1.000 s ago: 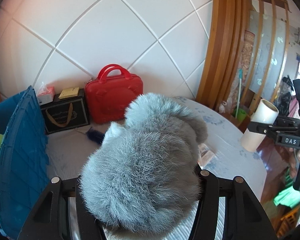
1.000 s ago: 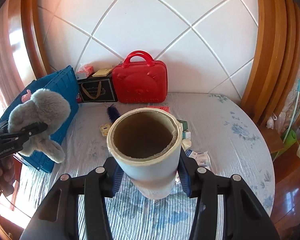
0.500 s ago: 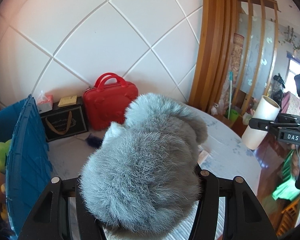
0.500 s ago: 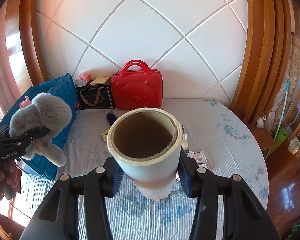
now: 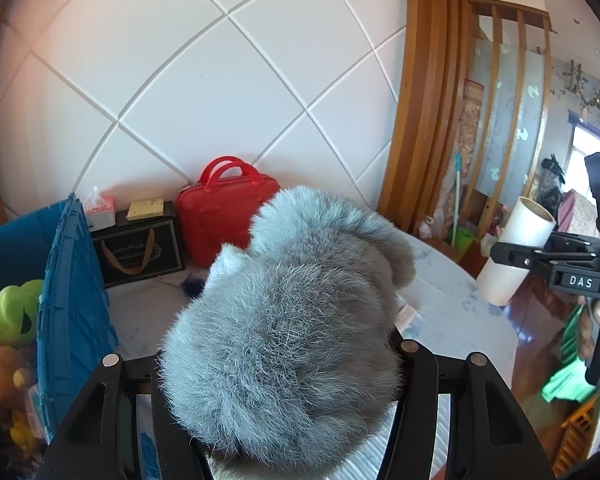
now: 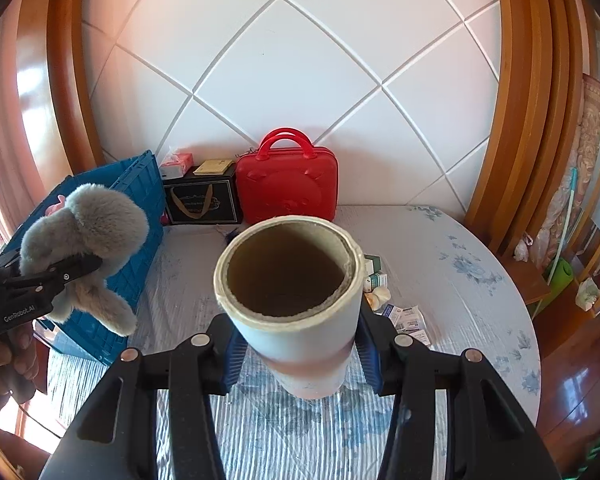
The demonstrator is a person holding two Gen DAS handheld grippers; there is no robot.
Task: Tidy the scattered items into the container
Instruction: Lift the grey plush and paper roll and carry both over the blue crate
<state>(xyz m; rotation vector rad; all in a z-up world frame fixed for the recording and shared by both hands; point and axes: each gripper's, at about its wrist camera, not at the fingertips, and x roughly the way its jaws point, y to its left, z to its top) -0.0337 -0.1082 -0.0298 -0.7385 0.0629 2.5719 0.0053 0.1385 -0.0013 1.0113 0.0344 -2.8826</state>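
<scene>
At the bottom centre of the left wrist frame, the left gripper [image 5: 278,364] clamps a fluffy grey plush toy [image 5: 284,320], held above the table. The blue plastic crate [image 5: 70,304] at the left edge now shows more of its inside than a second ago, with a green soft toy [image 5: 14,312] visible. Farther right, the right gripper [image 6: 298,344] squeezes a white cardboard tube [image 6: 296,304] upright over the pale flowered tablecloth [image 6: 460,264].

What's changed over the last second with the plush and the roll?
The left claw has carried the grey plush left toward the blue crate, whose toys now show in its view. The right claw has lifted the cardboard roll slightly. Both grips are unchanged; nothing was released.
</scene>
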